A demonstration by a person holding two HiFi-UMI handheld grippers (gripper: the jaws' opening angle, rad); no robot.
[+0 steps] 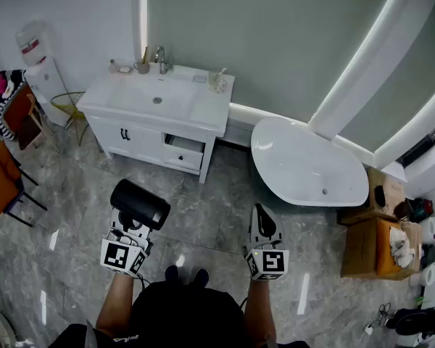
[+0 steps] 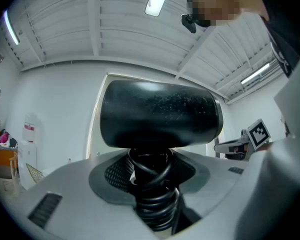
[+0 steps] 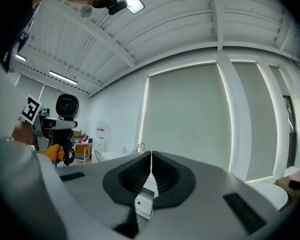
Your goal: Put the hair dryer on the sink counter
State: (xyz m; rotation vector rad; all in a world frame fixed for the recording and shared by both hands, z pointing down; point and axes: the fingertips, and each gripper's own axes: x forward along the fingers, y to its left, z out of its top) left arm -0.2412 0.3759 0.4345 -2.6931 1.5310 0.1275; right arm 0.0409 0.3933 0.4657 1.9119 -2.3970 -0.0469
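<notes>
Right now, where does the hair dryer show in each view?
Head view: hair dryer at lower left, held in the left gripper.
Left gripper view: centre, large, clamped between the jaws.
Right gripper view: small, at far left.
Shared landmark: water dispenser, in all three.

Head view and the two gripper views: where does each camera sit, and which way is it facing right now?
Head view: on the person's head, looking steeply down at floor, sink counter and bathtub; shows both forearms, left gripper, right gripper, feet.
Left gripper view: on the left gripper, facing level at the wall; its jaws clamp the hair dryer; the right gripper shows far right.
Right gripper view: on the right gripper, level, toward the sink counter; jaws shut, empty.
Shared: the hair dryer shows in all three.
</notes>
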